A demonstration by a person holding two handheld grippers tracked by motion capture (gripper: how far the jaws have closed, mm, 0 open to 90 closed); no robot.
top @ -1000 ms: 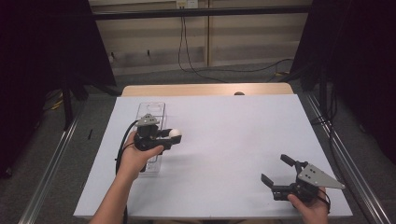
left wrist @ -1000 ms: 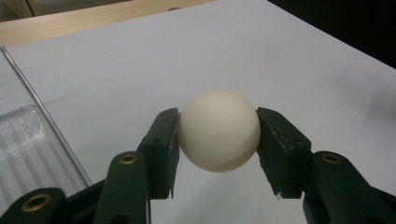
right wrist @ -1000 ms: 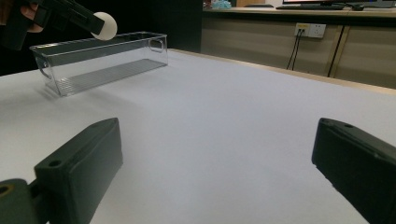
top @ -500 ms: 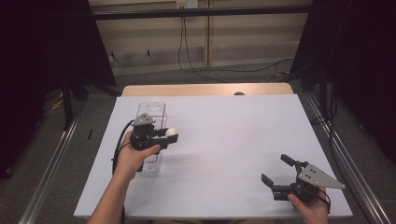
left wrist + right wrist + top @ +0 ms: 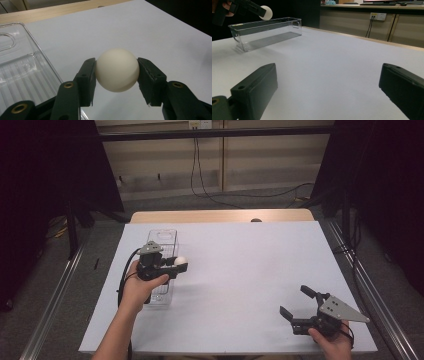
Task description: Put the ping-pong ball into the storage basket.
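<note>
White table top point(image 5: 250, 270), wooden far edge point(image 5: 220, 215), beige wall point(image 5: 260, 165) beyond

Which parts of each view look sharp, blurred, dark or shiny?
High view: white table evenly lit, surroundings dark. Left gripper view: ball fairly sharp, clear bin shows pale reflections. Right gripper view: its own fingers are soft and out of focus, with the distant bin clearer.
</note>
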